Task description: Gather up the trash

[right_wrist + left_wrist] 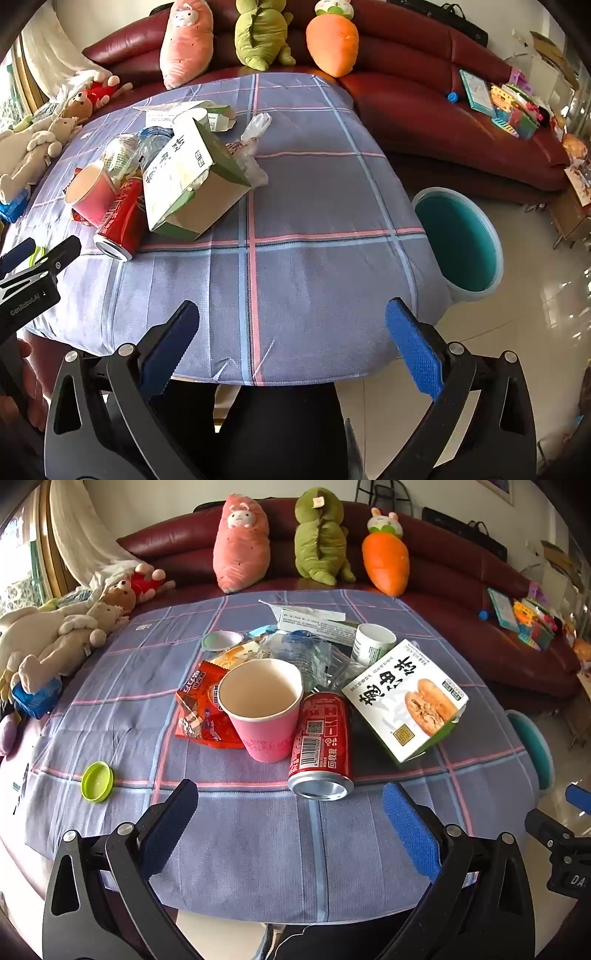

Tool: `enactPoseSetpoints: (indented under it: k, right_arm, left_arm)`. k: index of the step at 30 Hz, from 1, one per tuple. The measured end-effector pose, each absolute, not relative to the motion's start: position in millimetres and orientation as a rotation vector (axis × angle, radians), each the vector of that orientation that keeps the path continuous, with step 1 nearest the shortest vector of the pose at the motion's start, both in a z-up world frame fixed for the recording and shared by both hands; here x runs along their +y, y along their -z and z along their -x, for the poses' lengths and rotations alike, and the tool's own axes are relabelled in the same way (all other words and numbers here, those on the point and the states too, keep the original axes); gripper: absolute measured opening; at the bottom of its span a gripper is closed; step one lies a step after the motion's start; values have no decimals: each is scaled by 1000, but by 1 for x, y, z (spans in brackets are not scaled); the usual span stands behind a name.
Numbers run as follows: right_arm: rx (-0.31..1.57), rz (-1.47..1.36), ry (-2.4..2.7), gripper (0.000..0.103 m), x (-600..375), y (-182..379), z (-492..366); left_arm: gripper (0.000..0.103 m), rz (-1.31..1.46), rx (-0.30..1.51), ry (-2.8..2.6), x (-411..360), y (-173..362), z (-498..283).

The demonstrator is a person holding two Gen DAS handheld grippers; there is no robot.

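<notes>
A desk (236,849) covered with a blue and pink checked cloth filled both views, with a dark red sofa (461,576) behind it. On the floor just off the desk's right edge stood a teal bin (458,243), mouth up and apparently empty.

The trash sat heaped in the middle of the desk. Largest was a white and green food box (406,701), tilted and propped on other pieces. A crumpled clear plastic bottle (314,657) lay behind it. A pink paper cup (262,709) stood upright, touching a red soda can (321,746) lying on its side with its end toward the camera. An orange snack wrapper (203,709) lay under the cup's left side. A small green lid (96,781) sat well apart, near the left edge.

The left claw (291,827) hovered above the near cloth, spread wide and holding nothing. The right claw (291,347) was likewise spread and empty, over the desk's near right corner.

The likely risks: the pile was interlocked, so lifting the box could topple the cup or send the can rolling off the desk. The thin cup might crush under a hard squeeze, and the wrapper might slip free. The stray lid could easily be overlooked.
</notes>
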State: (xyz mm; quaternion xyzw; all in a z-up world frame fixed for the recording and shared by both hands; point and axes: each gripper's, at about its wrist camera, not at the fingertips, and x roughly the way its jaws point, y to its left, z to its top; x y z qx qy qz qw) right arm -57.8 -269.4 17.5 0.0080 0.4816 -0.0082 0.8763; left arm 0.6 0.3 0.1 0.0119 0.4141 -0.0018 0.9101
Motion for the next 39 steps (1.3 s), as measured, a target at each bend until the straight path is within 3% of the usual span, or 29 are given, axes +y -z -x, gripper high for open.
enactPoseSetpoints:
  k: [39]
  right_arm:
    - [1045,-20,47,97,-270,0,52]
  left_arm:
    - [100,-8,866,7,10,7,3]
